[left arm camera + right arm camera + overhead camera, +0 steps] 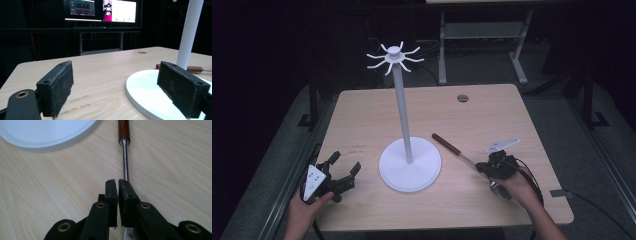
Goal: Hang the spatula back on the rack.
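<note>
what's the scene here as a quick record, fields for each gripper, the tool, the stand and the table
left gripper: jaws wide open, nothing between them, resting at the table's near left
right gripper: jaws nearly closed around the tool's metal shaft
tool: brown wooden handle, thin metal shaft, handle end pointing away from the person
stand: white round base, tall upright pole, curved hooks on top
table: light wood

- The utensil has a dark reddish-brown wooden handle and a thin bright metal shaft.
- It lies flat on the table, slanting from the handle end, just beside the round base of the white stand, toward the near right.
- Its metal end sits between the black pads of the right tool.
</note>
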Tool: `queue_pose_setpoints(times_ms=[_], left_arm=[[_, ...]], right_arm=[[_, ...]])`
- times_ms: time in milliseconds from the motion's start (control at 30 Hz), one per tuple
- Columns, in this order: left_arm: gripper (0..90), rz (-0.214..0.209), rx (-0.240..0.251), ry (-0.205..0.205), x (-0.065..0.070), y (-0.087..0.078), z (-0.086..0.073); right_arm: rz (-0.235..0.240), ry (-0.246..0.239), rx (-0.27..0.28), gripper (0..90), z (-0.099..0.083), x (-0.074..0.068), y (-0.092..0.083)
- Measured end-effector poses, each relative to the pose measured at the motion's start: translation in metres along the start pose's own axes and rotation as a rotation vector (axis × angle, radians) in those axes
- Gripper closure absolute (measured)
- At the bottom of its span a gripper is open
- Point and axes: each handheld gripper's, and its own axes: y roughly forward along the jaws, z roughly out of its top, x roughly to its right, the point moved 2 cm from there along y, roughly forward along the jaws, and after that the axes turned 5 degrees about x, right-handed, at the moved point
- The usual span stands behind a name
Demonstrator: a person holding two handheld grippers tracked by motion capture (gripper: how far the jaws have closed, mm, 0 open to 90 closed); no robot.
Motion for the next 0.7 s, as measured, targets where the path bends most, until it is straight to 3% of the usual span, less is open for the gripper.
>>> queue_pose_setpoints(times_ms=[400, 700], left_arm=[[13.1, 0.002, 0.0, 0.0, 0.0, 0.0, 0.0], [13.1, 0.003, 0.0, -0.001, 0.0, 0.0, 0.0]], right_arm=[[0.001, -0.016, -0.037, 75.2, 0.03, 0.005, 0.005], [0.028, -0.033, -0.13, 72.0, 0.055, 0.011, 0.019]])
